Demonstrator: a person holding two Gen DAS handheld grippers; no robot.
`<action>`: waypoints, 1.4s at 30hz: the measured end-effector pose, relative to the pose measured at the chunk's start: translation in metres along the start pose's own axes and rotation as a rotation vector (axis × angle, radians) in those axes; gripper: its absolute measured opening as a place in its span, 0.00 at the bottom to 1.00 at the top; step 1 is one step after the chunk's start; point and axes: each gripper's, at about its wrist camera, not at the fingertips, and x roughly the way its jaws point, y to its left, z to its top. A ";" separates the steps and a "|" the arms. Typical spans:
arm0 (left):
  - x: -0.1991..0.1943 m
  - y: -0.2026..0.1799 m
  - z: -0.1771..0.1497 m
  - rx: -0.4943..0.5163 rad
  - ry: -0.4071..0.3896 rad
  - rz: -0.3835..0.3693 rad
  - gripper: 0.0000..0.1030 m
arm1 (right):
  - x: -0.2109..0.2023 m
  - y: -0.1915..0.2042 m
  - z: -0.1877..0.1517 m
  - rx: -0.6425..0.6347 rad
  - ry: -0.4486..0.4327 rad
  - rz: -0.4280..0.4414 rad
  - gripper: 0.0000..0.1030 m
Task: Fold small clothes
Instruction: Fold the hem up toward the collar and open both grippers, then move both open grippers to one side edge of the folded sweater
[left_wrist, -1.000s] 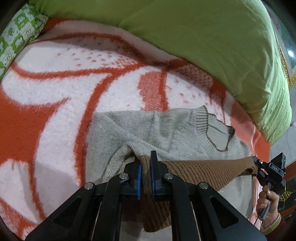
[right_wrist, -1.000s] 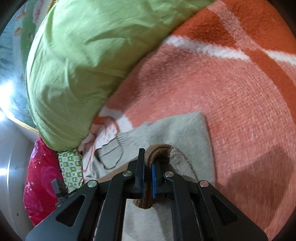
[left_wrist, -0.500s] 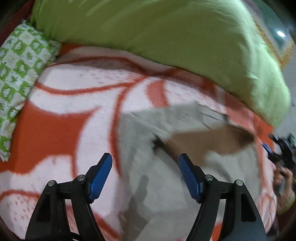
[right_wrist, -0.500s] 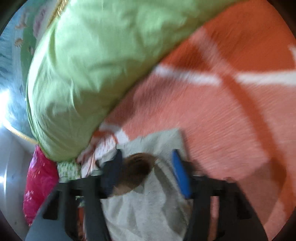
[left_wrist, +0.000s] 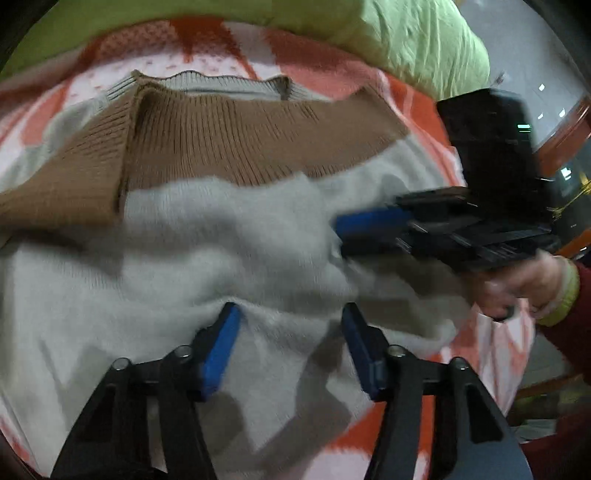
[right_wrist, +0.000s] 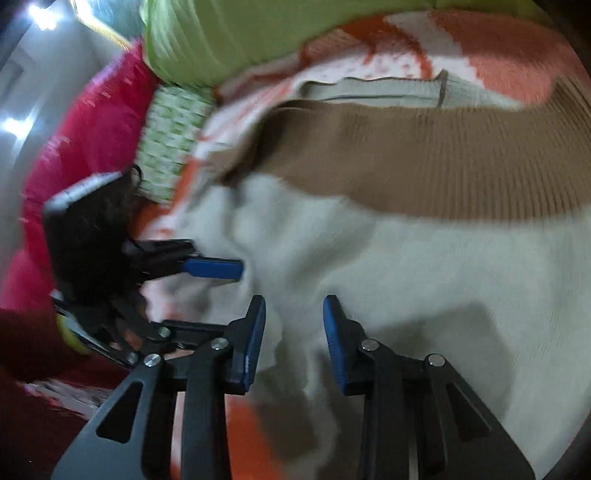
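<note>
A small grey knit sweater (left_wrist: 258, 258) lies on the orange and white blanket (left_wrist: 417, 96). Its brown ribbed hem band (left_wrist: 221, 140) is folded up across the chest, just below the neckline. My left gripper (left_wrist: 290, 317) hovers low over the near grey edge. Its jaws are closing, with grey cloth between the pads but not pinched. My right gripper (right_wrist: 294, 310) straddles a raised grey fold (right_wrist: 295, 266), its jaws also closing and apart from it. Each gripper shows sideways in the other's view: the right gripper (left_wrist: 354, 238), and the left one's blue pad (right_wrist: 214, 267).
A lime green duvet (left_wrist: 424, 44) is heaped along the far side of the blanket. A pink cushion (right_wrist: 85, 140) and a green-patterned pillow (right_wrist: 170, 140) lie at the left in the right wrist view. A person's hand (left_wrist: 517, 288) holds the right gripper.
Both grippers let go of the brown hem band, opened wide and drew back toward the sweater's near grey edge, rolling as they went. The band now lies flat and the jaws have narrowed.
</note>
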 end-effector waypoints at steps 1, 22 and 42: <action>-0.004 0.006 0.009 0.007 -0.023 0.008 0.39 | -0.002 -0.012 0.010 0.017 -0.023 -0.038 0.26; -0.088 0.069 0.005 -0.245 -0.209 0.276 0.53 | -0.099 -0.050 0.003 0.229 -0.378 -0.114 0.04; -0.128 0.052 -0.157 -0.527 -0.177 0.424 0.64 | -0.146 -0.051 -0.144 0.427 -0.356 -0.445 0.44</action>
